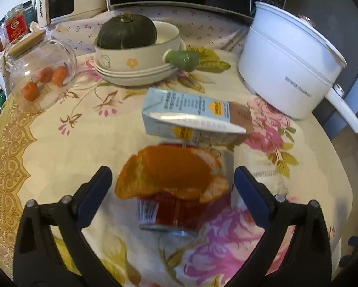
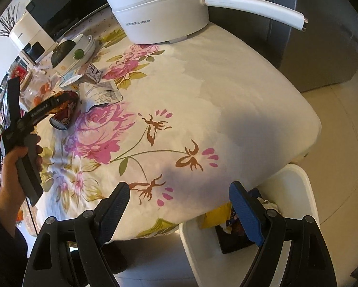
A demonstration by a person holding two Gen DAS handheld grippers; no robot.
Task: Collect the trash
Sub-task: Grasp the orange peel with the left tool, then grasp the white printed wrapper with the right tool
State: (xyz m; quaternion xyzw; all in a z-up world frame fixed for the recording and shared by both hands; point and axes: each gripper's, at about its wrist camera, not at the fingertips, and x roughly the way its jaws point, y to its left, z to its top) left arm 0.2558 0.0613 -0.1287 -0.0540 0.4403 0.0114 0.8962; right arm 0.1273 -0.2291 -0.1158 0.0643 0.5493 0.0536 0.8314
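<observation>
Left claw (image 1: 173, 184), released, straddles orange peel (image 1: 169, 171) atop a can (image 1: 171, 211); closing could knock the peel off.

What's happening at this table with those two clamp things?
A person is clearing trash with a tool in each hand. The left tool hangs open over an orange peel lying on a red can, nothing gripped yet. The right tool is open and empty near the white bin beside the table.
</observation>
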